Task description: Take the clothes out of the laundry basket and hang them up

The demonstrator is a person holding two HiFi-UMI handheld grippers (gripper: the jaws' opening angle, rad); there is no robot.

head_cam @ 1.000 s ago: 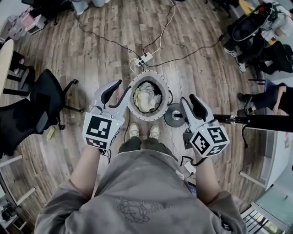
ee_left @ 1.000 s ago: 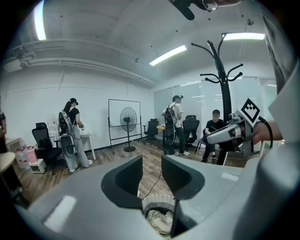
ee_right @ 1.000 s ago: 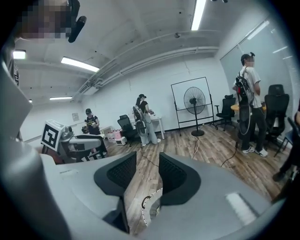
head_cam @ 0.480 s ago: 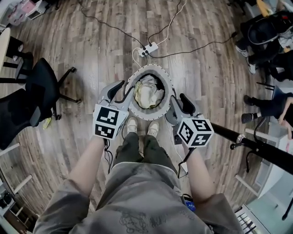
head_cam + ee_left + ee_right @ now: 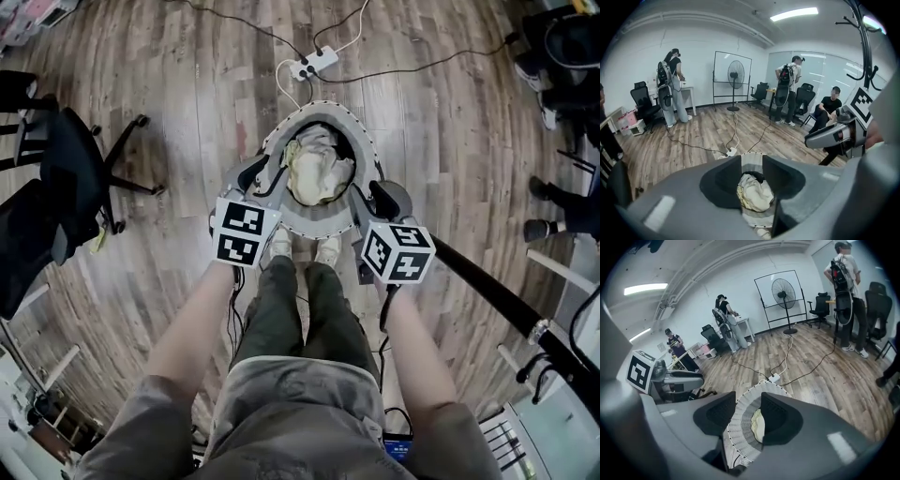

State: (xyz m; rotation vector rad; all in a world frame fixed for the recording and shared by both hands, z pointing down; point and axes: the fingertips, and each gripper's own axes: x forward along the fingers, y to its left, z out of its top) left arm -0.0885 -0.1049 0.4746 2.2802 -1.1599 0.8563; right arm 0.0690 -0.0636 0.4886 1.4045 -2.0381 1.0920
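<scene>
The laundry basket (image 5: 322,114) is round and soft-walled, of grey and white striped fabric with a pale ribbed lining and a dotted white rim. In it lie the clothes (image 5: 317,173), a crumpled heap of cream and pale yellow cloth.

The left hand-held gripper (image 5: 265,172) hangs at the basket's left rim and the right hand-held gripper (image 5: 371,199) at its right rim, so the basket stands between the two, just ahead of their tips. The left hand-held gripper (image 5: 752,161) has its dark, matt pads apart; the clothes show in the gap, untouched. The right hand-held gripper (image 5: 747,397) is likewise spread wide, its pads framing the basket's ribbed wall and a slip of cloth, pressing on nothing.

Just behind the basket, between the two tools, are the person's pale shoes (image 5: 328,249). A black coat stand (image 5: 497,291) crowds the right hand-held gripper's outer side. Beyond the basket, ahead of both, a white power strip (image 5: 314,64) and thin cables lie on the floor (image 5: 187,103), which has grey-brown wood-grain planks and is otherwise open there. A black office chair (image 5: 56,187) stands well out from the left hand-held gripper.

The room is a white-walled office with ceiling strip lights, a pedestal fan (image 5: 736,75) and several people standing or seated far ahead.
</scene>
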